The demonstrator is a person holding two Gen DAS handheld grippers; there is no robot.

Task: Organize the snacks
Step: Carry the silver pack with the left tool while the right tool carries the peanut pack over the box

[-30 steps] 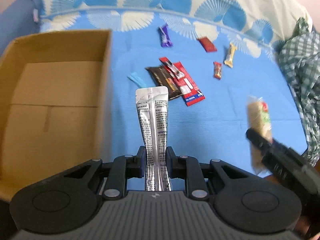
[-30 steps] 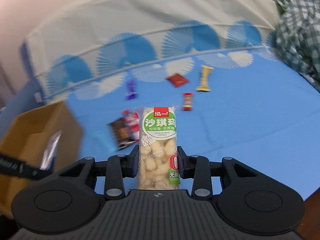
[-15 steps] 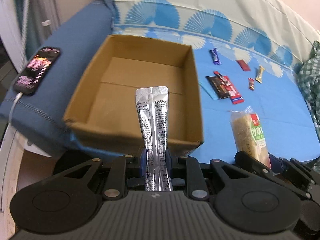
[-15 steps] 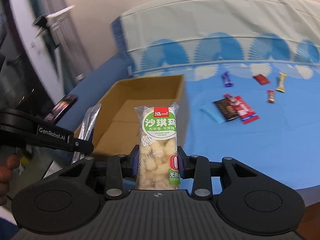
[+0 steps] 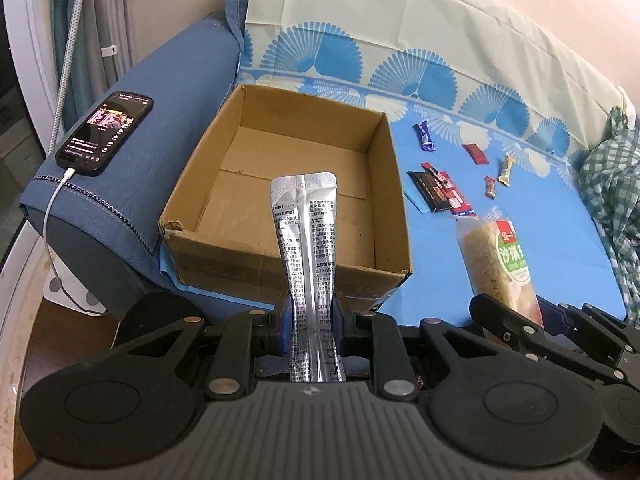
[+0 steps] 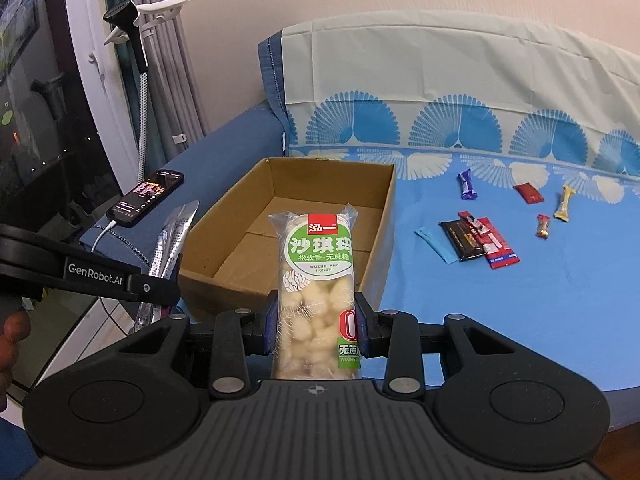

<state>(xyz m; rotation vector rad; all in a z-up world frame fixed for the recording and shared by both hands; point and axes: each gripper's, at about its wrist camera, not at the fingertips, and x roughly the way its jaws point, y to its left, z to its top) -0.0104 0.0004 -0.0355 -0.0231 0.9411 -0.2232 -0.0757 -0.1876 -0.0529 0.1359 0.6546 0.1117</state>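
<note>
My left gripper (image 5: 311, 318) is shut on a silver foil snack pouch (image 5: 308, 236), held upright in front of the near wall of an open, empty cardboard box (image 5: 256, 248). My right gripper (image 6: 316, 322) is shut on a clear pack of puffed rice cake with a green label (image 6: 318, 276), also before the box (image 6: 280, 280). The right gripper and its pack (image 5: 500, 256) show at the right of the left wrist view. Several small wrapped snacks (image 6: 478, 240) lie on the blue sheet to the right of the box.
A phone (image 5: 105, 132) with a charging cable lies on the blue sofa arm left of the box. A green checked cloth (image 5: 612, 200) is bunched at the far right. A clip-on lamp stand (image 6: 136, 40) rises at the left.
Both grippers have pulled back and swung left, away from the loose snacks, so the box now sits straight ahead. Each still holds its pack.
</note>
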